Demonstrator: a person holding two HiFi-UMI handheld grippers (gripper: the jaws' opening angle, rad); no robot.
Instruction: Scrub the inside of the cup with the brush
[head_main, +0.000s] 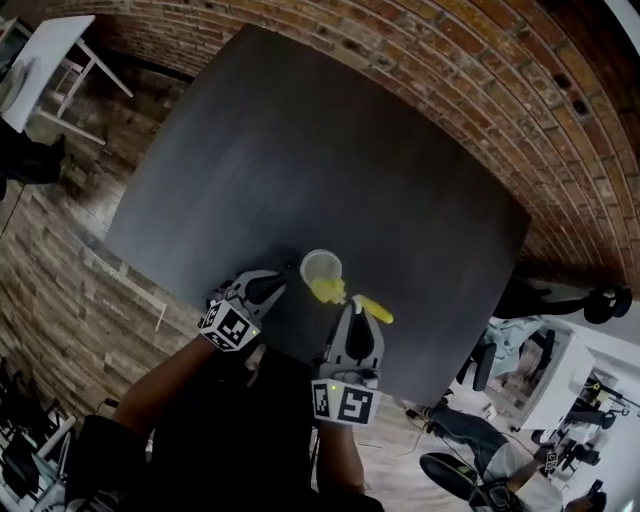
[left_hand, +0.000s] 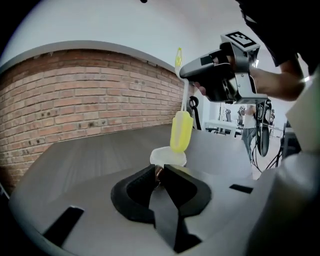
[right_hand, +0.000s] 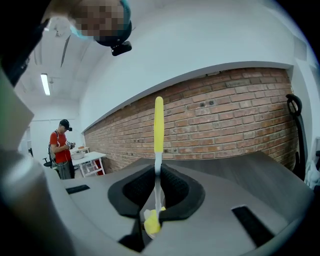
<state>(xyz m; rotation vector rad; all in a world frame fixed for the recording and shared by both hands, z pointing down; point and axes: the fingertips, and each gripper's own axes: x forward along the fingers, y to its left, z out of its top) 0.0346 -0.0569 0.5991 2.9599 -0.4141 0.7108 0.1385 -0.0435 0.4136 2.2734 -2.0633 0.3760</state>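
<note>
A small pale cup (head_main: 321, 268) stands upright on the dark surface (head_main: 300, 140), close to the edge nearest the person. The left tongs (left_hand: 160, 169) are on the cup's left side, low down by the surface. Their two black jaws are pulled almost all the way together, and they pinch the near wall of the cup between them. The right tongs (right_hand: 158, 170) are on the cup's near right side and sit higher than the cup. Their jaws are shut tight on the thin white stem of the brush (left_hand: 181, 131). The brush stands almost straight up and down. Its soft yellow head points down and hangs over the cup's mouth, with its bottom end right at the rim. I cannot tell if the head touches the cup or goes inside it. The yellow end of the handle sticks up above the right tongs. The person's arm (left_hand: 277, 82) reaches in from the cup's right, up high, and holds the right tongs. Behind the cup, past the far edge of the surface, there is a red brick wall (left_hand: 90, 100).
</note>
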